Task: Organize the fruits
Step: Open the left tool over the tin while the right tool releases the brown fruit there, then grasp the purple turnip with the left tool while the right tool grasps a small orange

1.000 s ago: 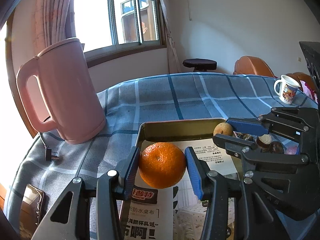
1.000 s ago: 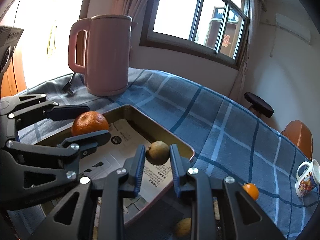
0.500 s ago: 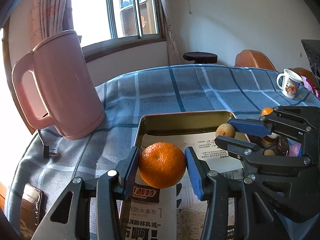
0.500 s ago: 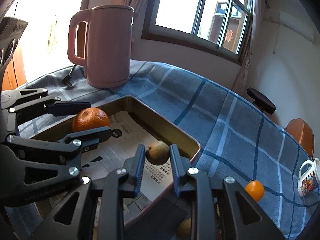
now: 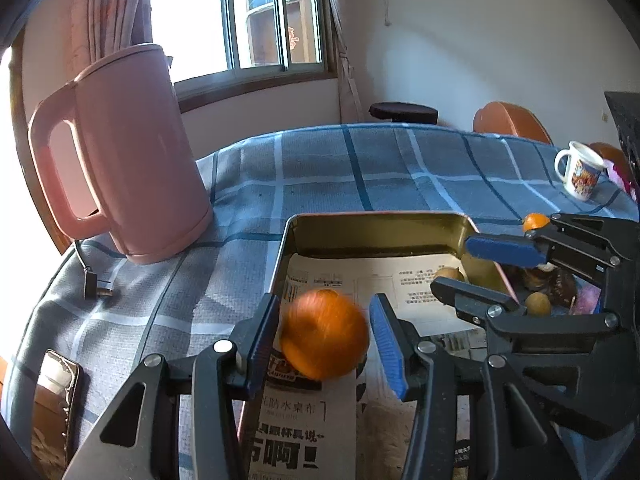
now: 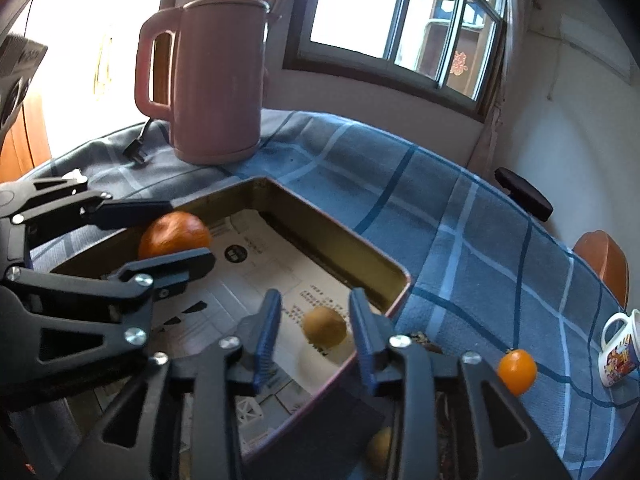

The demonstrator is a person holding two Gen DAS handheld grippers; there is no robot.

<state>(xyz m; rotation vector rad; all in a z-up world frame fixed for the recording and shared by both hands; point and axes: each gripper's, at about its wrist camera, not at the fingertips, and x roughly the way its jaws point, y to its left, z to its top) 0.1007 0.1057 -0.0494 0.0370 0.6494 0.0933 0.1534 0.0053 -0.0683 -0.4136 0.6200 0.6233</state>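
Note:
A metal tray (image 5: 376,228) lined with printed paper sits on the blue checked cloth; it also shows in the right wrist view (image 6: 352,256). My left gripper (image 5: 323,338) is open, and a blurred orange (image 5: 324,334) sits loose between its fingers over the tray; the orange also shows in the right wrist view (image 6: 175,236). My right gripper (image 6: 314,328) is open, with a small tan fruit (image 6: 324,326) loose between its fingers above the tray's near corner. The right gripper also shows in the left wrist view (image 5: 480,268).
A pink kettle (image 5: 120,152) with its plug (image 5: 94,286) stands left of the tray. A small orange (image 6: 517,366), a mug (image 6: 618,354) and more fruits (image 5: 538,304) lie to the right. A phone (image 5: 52,392) lies at the cloth's left edge.
Both grippers have opened. The orange and the small tan fruit are let go and drop toward the tray, the orange blurred by motion.

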